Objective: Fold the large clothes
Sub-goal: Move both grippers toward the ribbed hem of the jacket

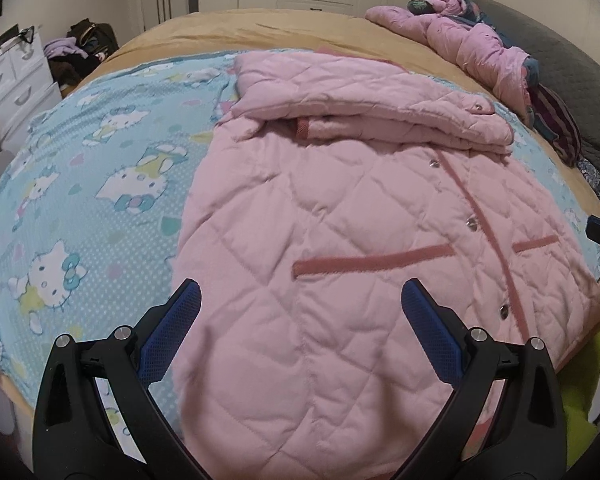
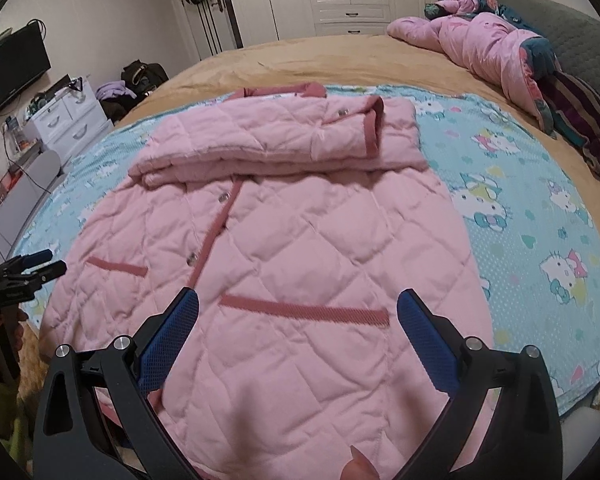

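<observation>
Honestly, from the left wrist camera I see my left gripper (image 1: 300, 292) spread wide and holding nothing, hovering over the near hem of the pink quilted coat (image 1: 360, 248). The coat lies front-up on the Hello Kitty sheet (image 1: 80, 184), spread over the bed (image 1: 300, 28), with both sleeves already folded across the chest into a thick band (image 1: 372, 116). My worry here is the padding — if I close on the top layer only, the back panel will stay on the sheet and the fold will come up lopsided. A shallow bite could also slip off the puffy fabric partway through the lift.

From the right wrist camera, my right gripper (image 2: 298, 306) is likewise spread and empty, sitting above the hem near the lower pocket trim (image 2: 304, 310). The left gripper shows at the frame's left edge beside the coat, its fingers looking close together at this angle, which I trust less than its own camera. The sleeve band (image 2: 276, 144) looks loosely stacked — a jerk or uneven pull while I bring the hem up could tumble the cuff (image 2: 374, 128) off it. If my two hands rise at different speeds, I expect the snap placket (image 2: 216, 232) to skew and the edges to miss each other. The crumpled pink quilt (image 2: 472, 36) near the headboard is well apart, so I judge it no obstacle.
</observation>
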Demonstrator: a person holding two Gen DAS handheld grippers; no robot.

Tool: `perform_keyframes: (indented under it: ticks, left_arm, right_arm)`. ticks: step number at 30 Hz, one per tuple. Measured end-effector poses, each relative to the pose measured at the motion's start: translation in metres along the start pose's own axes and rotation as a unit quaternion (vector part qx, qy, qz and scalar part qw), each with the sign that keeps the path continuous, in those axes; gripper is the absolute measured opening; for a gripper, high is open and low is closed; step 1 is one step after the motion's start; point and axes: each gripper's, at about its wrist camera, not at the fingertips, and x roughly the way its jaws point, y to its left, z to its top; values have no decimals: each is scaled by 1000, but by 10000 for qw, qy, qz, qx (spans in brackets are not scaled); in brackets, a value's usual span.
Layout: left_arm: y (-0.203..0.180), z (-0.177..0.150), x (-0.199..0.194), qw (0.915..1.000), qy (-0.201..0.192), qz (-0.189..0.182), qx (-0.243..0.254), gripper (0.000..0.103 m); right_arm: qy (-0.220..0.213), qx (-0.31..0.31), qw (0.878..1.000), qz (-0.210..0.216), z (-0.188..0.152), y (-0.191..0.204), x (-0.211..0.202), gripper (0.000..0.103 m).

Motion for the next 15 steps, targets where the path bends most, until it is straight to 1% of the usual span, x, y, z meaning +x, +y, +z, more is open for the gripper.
perform_keyframes:
  ticks: [7,9,10,12,15]
  left_arm:
    - [30,-20,0,9995,212,110,-201,94]
    - [39,-28,1,9990,306,59,-310,94]
    - [46,-32,1,9985,340,-25,-434,94]
    - [54,-40,1,9976,357,-102,-579,94]
    - [59,-52,1,9970,397,-157,-648,94]
  right_arm:
    - [235,144,9995,-131,-23,-20,-1,99]
    - [286,227,9992,-176,-28,-28,-2,99]
    - [310,272,9990,-181,-31,-32,-3,99]
    - [360,356,9984,-247,-37,-41,-5,99]
    - [372,474,9975,-374,-42,-53,-8,99]
